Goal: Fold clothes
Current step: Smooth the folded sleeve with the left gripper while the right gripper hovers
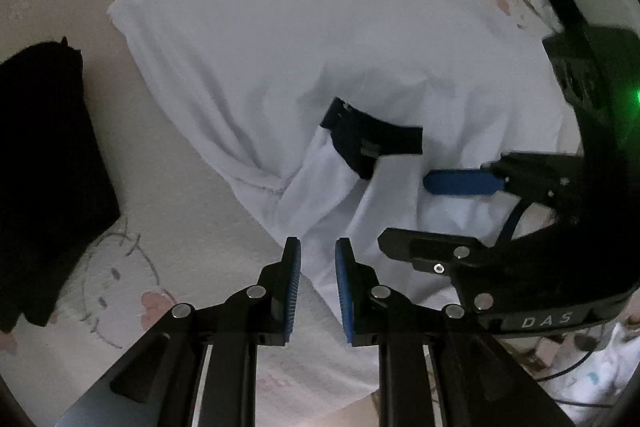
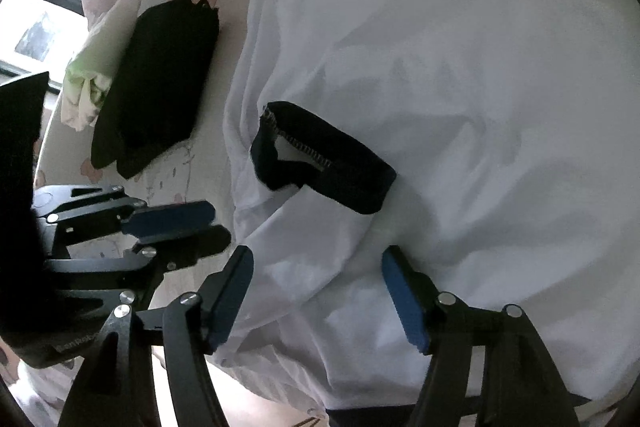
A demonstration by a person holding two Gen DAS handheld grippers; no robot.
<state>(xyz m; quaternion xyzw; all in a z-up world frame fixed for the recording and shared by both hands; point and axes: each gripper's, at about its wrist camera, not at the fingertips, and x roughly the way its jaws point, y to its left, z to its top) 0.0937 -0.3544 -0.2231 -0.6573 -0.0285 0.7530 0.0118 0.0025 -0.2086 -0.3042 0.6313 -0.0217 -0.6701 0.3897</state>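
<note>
A pale sheet printed with cartoon bears covers the bed. A white garment with a dark collar lies crumpled across its middle. The left tool has its jaws nearly together with nothing between them; the right tool stands apart over white cloth. A folded black garment lies beside it.

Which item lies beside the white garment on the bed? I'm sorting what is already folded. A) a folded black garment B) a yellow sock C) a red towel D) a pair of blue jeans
A: a folded black garment lies on the patterned sheet next to the white garment, apart from it.
</note>
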